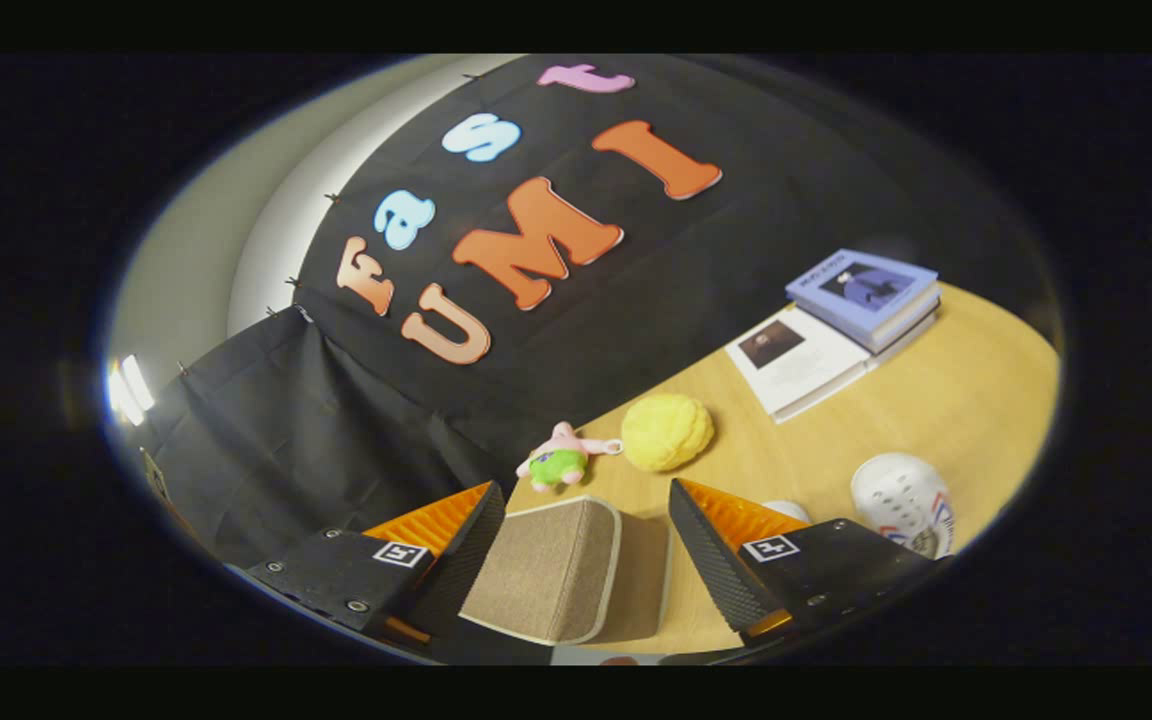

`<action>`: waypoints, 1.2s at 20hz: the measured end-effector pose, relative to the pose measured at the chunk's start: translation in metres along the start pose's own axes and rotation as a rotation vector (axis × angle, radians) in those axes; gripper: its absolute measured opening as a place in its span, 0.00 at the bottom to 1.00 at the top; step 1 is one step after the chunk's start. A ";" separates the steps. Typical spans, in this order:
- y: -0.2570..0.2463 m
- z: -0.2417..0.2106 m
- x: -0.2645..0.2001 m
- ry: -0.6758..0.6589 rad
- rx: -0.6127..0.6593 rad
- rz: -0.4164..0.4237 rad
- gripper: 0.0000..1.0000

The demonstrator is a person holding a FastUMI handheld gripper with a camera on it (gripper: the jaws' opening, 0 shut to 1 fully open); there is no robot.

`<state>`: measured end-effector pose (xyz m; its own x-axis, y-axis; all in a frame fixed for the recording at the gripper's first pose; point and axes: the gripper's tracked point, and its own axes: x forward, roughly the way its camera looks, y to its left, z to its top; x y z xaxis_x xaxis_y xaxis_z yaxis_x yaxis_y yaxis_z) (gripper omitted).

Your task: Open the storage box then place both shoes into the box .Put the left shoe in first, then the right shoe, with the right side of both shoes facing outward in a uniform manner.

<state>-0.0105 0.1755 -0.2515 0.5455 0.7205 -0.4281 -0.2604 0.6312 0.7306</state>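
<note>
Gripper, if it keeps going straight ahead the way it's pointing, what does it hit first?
Most likely the brown storage box, which sits between the open fingers of the gripper, neither finger clearly touching it. Beyond it on the table lie a small plush toy and a yellow ball; depth is uncertain.

pink plush toy (558, 461), yellow sponge ball (667, 431), stacked books (836, 325), wooden table (976, 400)

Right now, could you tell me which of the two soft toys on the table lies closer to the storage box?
The small pink and green plush, just beyond the brown storage box between the open jaws. The round yellow plush sits farther back, beside it.
</note>
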 end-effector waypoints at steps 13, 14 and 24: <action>-0.014 -0.118 0.058 0.297 0.216 0.074 0.98; -0.014 -0.122 0.061 0.309 0.226 0.080 0.98; 0.003 -0.161 0.075 0.424 0.292 0.125 0.98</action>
<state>-0.0984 0.2777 -0.3666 0.1384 0.8763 -0.4614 -0.0377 0.4702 0.8818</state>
